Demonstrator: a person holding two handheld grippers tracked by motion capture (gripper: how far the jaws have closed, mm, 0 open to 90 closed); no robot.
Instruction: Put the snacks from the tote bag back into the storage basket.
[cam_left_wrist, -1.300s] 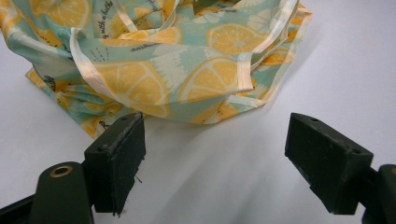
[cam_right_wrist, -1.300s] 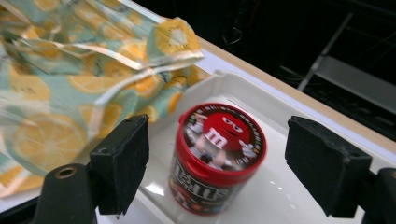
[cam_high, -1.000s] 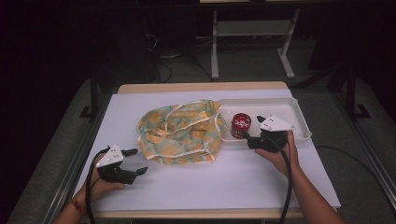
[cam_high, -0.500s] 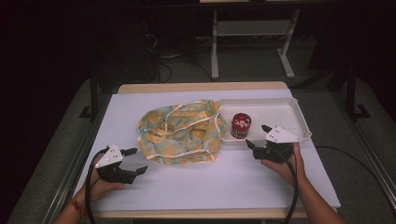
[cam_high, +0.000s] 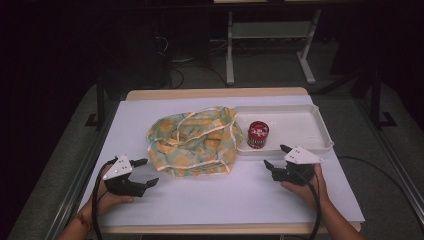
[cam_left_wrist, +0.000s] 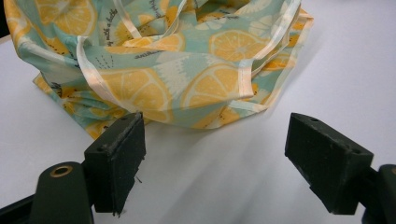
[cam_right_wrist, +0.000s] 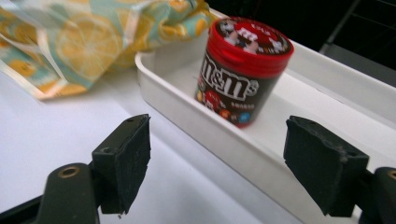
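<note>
A crumpled lemon-print cloth bag (cam_high: 195, 141), teal with orange-yellow slices and pale straps, lies heaped mid-tabletop, nearer the far edge. Its right side touches a white tray (cam_high: 310, 117) where a dark M&M's canister (cam_high: 258, 134) with a red lid stands upright in the near left corner.

The cloth bag (cam_high: 194, 141) lies in the middle of the table (cam_high: 225, 195). The tray (cam_high: 300, 127) sits right beside it. 1 candy jar (cam_high: 258, 134) stands in the tray's left end.

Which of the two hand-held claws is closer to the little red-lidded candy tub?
The right gripper, just outside the white tray that holds the candy tub. The left gripper sits beyond the lemon-print cloth bag.
</note>
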